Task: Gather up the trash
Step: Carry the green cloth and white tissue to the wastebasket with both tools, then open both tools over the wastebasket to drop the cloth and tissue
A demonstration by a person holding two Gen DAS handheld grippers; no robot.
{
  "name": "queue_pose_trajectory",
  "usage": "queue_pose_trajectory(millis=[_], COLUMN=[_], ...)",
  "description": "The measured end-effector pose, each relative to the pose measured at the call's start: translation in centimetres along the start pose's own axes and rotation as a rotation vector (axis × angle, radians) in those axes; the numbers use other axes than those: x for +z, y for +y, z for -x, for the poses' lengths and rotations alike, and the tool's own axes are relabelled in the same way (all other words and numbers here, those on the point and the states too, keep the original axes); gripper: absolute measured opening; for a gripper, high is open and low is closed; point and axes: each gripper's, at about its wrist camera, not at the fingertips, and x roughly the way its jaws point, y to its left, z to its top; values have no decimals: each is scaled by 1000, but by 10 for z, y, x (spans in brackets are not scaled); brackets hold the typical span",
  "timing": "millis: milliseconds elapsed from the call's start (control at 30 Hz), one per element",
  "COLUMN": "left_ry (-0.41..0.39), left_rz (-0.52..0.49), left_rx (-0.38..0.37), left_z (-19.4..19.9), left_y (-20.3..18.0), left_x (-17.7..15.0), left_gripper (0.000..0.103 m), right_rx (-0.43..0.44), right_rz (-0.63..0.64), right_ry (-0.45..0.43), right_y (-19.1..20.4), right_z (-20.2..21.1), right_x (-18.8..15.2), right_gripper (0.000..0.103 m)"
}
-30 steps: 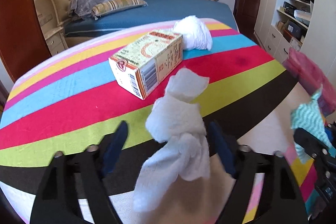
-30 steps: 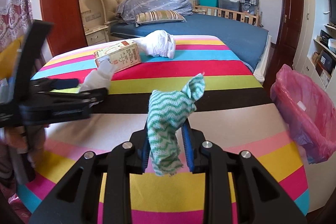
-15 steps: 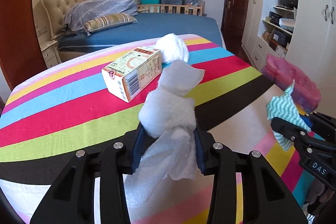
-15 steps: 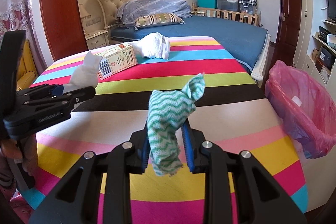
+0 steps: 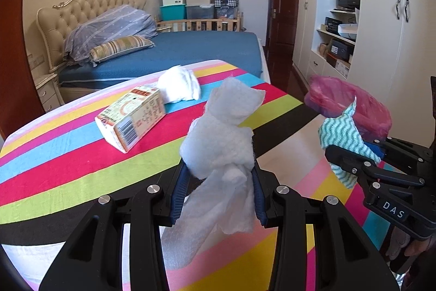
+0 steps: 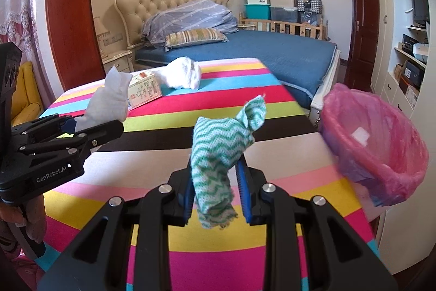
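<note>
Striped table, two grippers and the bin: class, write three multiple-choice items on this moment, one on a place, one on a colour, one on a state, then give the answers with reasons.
1. Where does the carton lie?
A. on the striped table
B. in the bin
C. on the bed

2. What colour is the bin liner?
A. black
B. pink
C. white

3. What does the left gripper hold?
A. nothing
B. the carton
C. a white tissue

Answers:
1 A, it rests flat on the striped table beside a white wad.
2 B, pink plastic lines the bin.
3 C, its pads pinch the white tissue; the right gripper holds the green cloth.
</note>
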Motion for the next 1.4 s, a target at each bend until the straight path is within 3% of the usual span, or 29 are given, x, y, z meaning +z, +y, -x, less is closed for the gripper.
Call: queue_pose_trajectory(millis=[367, 667, 1000, 1400], left_ry=[-24, 2, 13, -7], left_rz=[-111, -151, -167, -148], left_rx=[-100, -221, -316, -395], left_z=[-16, -50, -93, -136], left_y=[-68, -124, -182, -213], left_x=[25, 53, 93, 127], left_gripper=[38, 38, 39, 42], right_rx=[-110, -217, -315, -328], right_rz=[-76, -118, -154, -147], right_ry=[-50, -91, -115, -126], right_y=[-66, -130, -204, -236], right_z=[27, 47, 38, 11], right_x=[-4, -8, 0, 9], right_gripper=[27, 28, 32, 35])
